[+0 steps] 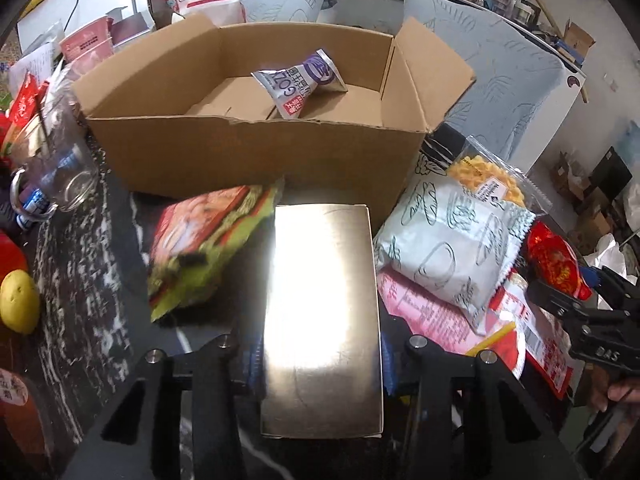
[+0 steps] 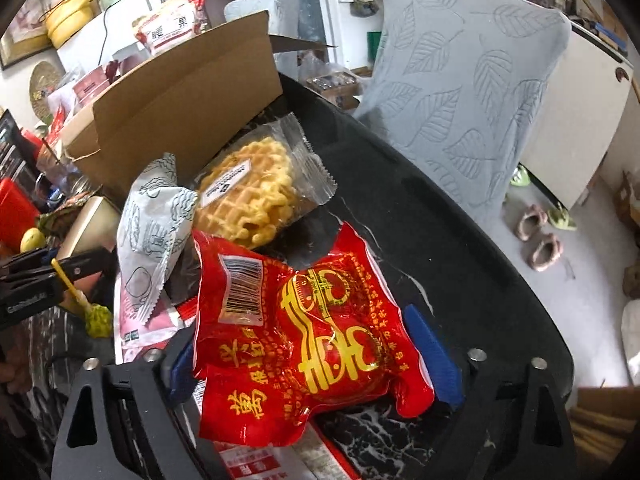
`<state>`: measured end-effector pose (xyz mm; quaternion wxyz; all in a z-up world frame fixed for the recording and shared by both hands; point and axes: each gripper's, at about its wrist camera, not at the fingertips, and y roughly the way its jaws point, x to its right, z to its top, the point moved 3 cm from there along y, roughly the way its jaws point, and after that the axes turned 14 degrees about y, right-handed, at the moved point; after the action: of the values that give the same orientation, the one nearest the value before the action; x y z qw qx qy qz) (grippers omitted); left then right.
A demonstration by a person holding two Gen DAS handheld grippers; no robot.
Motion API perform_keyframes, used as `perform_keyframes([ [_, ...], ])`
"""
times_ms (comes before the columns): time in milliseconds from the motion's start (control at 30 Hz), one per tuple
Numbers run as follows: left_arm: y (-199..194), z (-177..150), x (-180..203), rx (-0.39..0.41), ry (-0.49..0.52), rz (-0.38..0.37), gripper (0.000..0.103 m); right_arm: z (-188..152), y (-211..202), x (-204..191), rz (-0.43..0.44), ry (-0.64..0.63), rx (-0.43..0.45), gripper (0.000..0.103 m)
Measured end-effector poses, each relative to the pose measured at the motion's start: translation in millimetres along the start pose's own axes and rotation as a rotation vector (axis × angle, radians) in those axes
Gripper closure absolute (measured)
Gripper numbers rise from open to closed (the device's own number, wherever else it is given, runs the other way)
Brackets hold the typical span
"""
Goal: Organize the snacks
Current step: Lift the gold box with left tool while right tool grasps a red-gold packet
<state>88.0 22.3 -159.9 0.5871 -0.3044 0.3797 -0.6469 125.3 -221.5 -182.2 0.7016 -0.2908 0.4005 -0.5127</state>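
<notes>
My left gripper is shut on a shiny gold box, its blue pads pressing both long sides, in front of an open cardboard carton. One purple-and-white packet lies inside the carton. In the right wrist view a red packet with gold characters lies between the blue pads of my right gripper. Its edges overlap both pads, and the jaws stand wide around it. The same red packet shows at that gripper's tips in the left wrist view.
A green-and-red packet lies left of the gold box. A white packet with line drawings, a waffle packet and pink-red packets are piled on the right. A glass mug and a lemon sit left. A covered chair stands beyond the dark marble table.
</notes>
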Motion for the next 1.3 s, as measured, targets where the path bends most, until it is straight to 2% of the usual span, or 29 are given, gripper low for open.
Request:
perform_keyframes([
  [233,-26,-20,5,0.018,-0.007,-0.001,0.060,-8,-8,-3,0.016,0.001,0.000,0.030],
  [367,-36,-35,10,0.028,-0.019,-0.006,0.060,-15,-20,0,0.031,0.020,0.025,0.047],
  [500,-40,-45,14,0.019,-0.032,-0.016,0.060,-27,-28,10,0.084,0.066,0.013,0.052],
  [733,-48,-65,12,0.012,-0.065,-0.012,0.060,-40,-41,10,0.130,0.096,0.007,0.055],
  [1033,-40,-84,21,-0.030,-0.081,-0.014,0.060,-58,-69,-7,0.199,0.067,0.027,0.055],
  [1300,-36,-89,28,-0.022,-0.053,0.040,0.060,-73,-80,-25,0.246,0.026,0.036,0.055],
])
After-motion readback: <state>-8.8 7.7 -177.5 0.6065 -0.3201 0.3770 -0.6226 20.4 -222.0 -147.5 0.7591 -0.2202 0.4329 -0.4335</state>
